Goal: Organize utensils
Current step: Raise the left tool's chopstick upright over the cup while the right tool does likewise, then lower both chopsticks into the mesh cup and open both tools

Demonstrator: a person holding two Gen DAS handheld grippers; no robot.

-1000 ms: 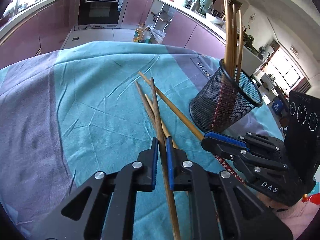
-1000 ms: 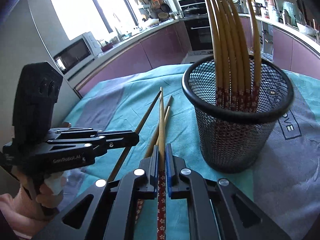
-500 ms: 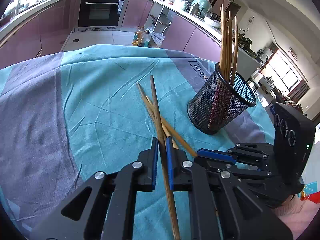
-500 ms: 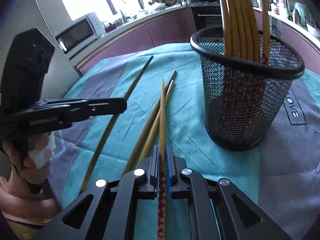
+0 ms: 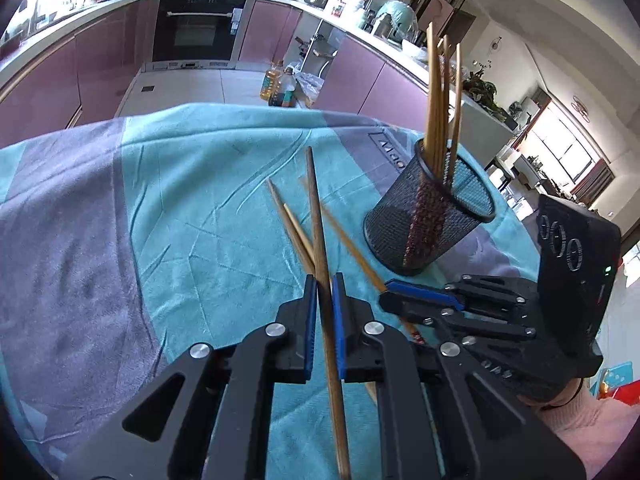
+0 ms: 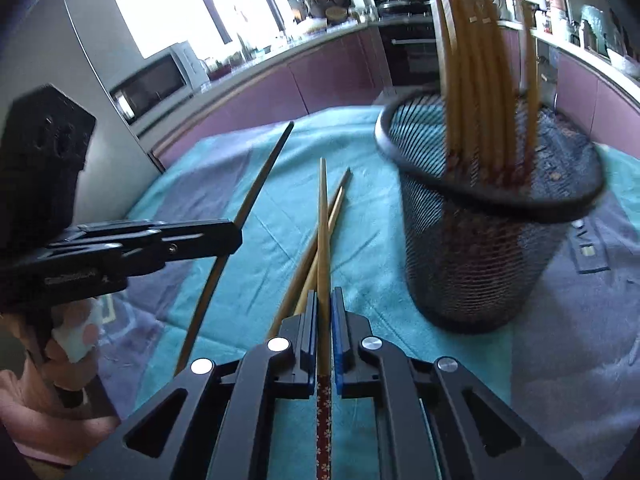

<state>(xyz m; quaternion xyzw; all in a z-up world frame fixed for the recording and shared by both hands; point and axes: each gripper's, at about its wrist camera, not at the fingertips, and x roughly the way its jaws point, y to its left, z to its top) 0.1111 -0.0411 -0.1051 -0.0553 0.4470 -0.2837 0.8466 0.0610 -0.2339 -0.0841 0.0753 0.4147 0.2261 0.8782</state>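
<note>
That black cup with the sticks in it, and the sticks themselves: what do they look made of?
The black cup looks like metal wire mesh with a matte dark coating: you can see through its grid, and a solid ring rims the top. The sticks look like bamboo or light wood, tan and smooth; a dark red patterned coating shows at their lower ends through the mesh.

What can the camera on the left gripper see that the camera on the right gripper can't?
Only the left wrist view shows the oil bottles on the floor and the potted plant. Only the right wrist view shows the microwave and the flowery red end of the right-hand chopstick. Both show the mesh cup full of chopsticks, the teal cloth, two loose chopsticks on it, the oven, and each gripper shut on one chopstick: left gripper, right gripper.
</note>
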